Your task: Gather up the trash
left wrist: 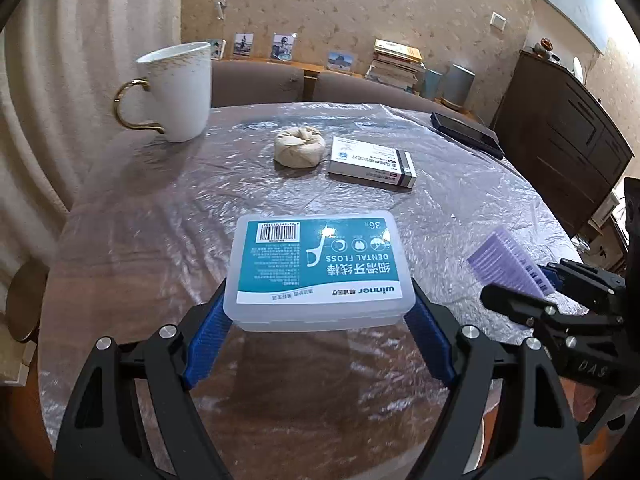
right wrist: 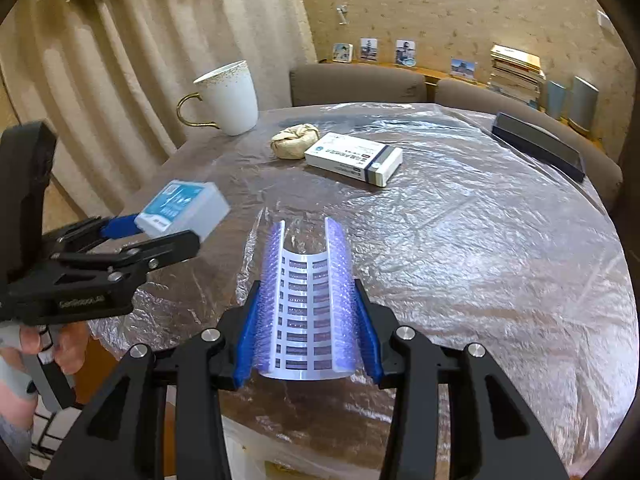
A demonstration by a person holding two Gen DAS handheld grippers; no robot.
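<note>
My left gripper (left wrist: 318,312) is shut on a clear plastic dental floss box (left wrist: 316,268) with a teal label and holds it above the table's near side; it also shows at the left of the right wrist view (right wrist: 182,206). My right gripper (right wrist: 308,332) is shut on a purple-edged white blister sheet (right wrist: 306,304), bent into a U between the blue pads; it also shows at the right of the left wrist view (left wrist: 508,262). A crumpled beige paper wad (left wrist: 299,147) and a white medicine carton (left wrist: 372,162) lie on the table further back.
The round table (right wrist: 480,240) is covered with wrinkled clear plastic film. A white mug with a gold handle (left wrist: 176,92) stands at the far left. A dark flat case (right wrist: 538,146) lies at the far right edge. Brown chairs, books and photos stand behind.
</note>
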